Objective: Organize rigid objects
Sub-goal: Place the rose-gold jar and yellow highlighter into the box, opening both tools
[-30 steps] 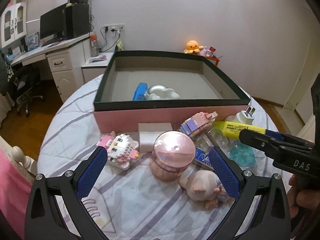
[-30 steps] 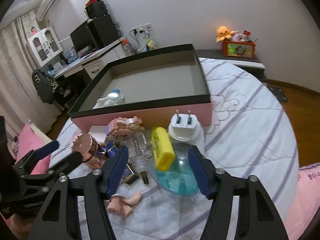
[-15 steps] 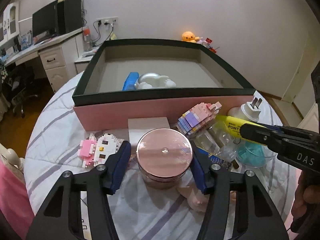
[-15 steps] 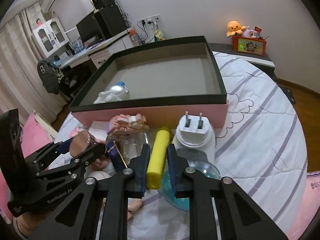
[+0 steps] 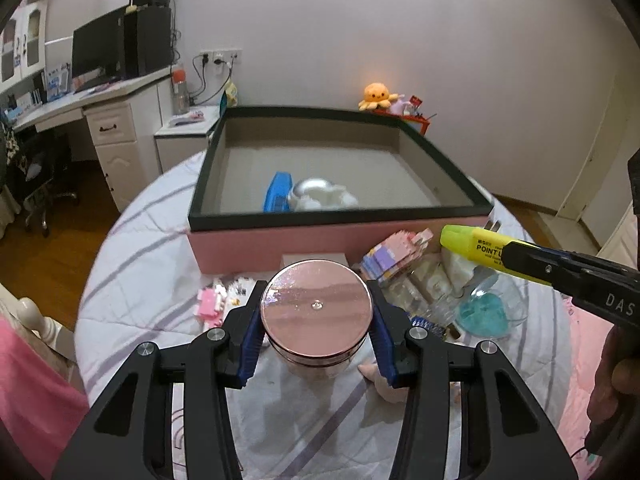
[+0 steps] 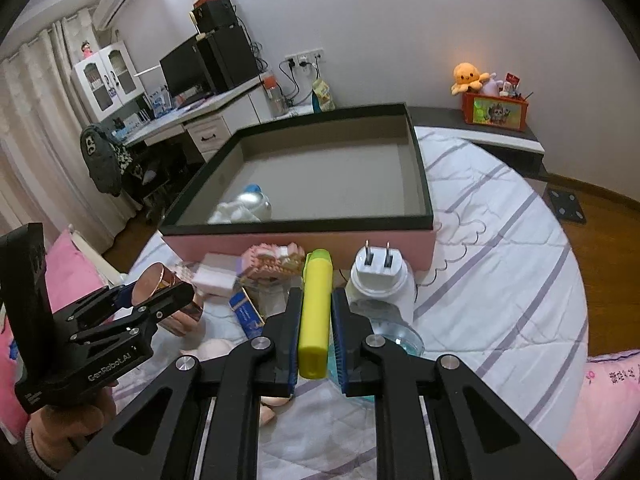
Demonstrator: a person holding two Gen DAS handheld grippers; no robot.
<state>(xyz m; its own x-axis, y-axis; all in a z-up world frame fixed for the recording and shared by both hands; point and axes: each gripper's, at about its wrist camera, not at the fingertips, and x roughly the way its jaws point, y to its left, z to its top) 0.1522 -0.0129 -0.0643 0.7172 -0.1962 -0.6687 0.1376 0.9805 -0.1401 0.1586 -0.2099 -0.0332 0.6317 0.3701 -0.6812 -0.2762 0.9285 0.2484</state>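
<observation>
My left gripper [image 5: 316, 332] is shut on a round pink-lidded jar [image 5: 317, 310] and holds it above the quilt; the jar also shows in the right wrist view [image 6: 160, 280]. My right gripper [image 6: 315, 320] is shut on a yellow highlighter [image 6: 316, 312], lifted off the pile; the highlighter shows in the left wrist view [image 5: 476, 246] too. A large pink box with a dark rim [image 5: 340, 218] lies beyond, holding a blue item [image 5: 277, 192] and a white-silver toy [image 5: 320, 196].
On the striped quilt before the box lie a pink block figure [image 5: 212, 304], a pastel block model [image 5: 396, 252], a white plug [image 6: 380, 276], a clear dish with blue inside [image 5: 486, 310], a blue packet [image 6: 246, 312] and a small doll [image 5: 380, 376]. A desk stands far left.
Both grippers closed, the left on the jar and the right on the highlighter, and both lifted their objects off the quilt.
</observation>
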